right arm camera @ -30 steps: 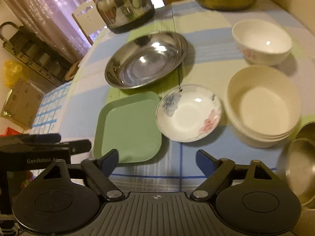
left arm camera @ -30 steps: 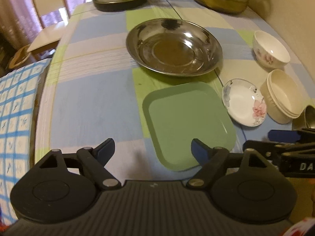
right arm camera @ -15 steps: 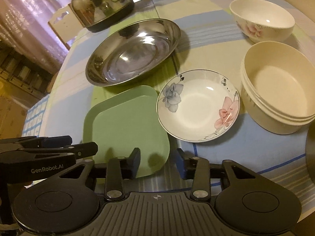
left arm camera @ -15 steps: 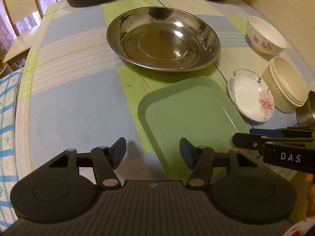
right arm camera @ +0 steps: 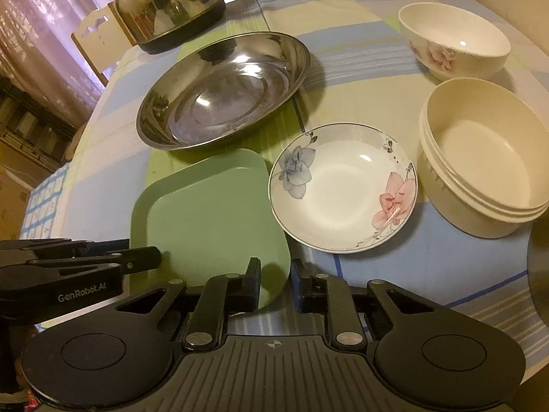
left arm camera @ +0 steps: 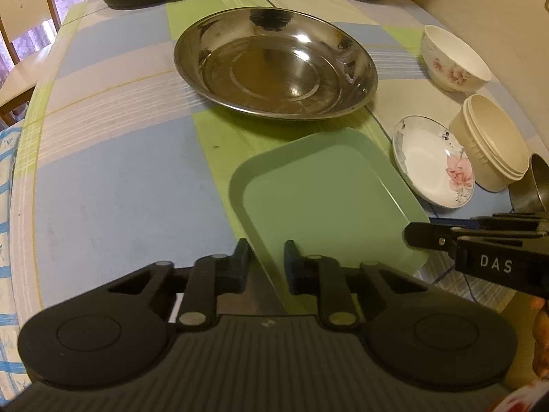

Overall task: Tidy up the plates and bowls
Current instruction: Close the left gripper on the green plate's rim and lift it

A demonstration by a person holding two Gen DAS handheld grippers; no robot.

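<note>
I have both tools on the green plate (left arm camera: 329, 199), which lies flat on the worktop (left arm camera: 120, 178) and serves as my landmark. The left tool (left arm camera: 263, 261) has just been closing on the plate's near left edge, and the rim now sits between its pads. The right tool (right arm camera: 276, 283) has likewise been closing on the near right corner, with the rim between its pads. Both look pinched onto the plate, though I cannot see the contact itself clearly.

Beyond the plate, nearly touching its far edge, sits the steel dish (left arm camera: 274, 65). Just beside the plate's right edge is the flowered saucer (right arm camera: 343, 185), and past that the stacked cream bowls (right arm camera: 480, 161) and the flowered bowl (right arm camera: 453, 44).

I judge the plate to be light, stiff plastic with a smooth, slightly slippery lip. The raised rim is the only real hold. Two pinches on the near side should lift it, but it may tip away from me. The saucer looks like ceramic and is close enough to get knocked.
</note>
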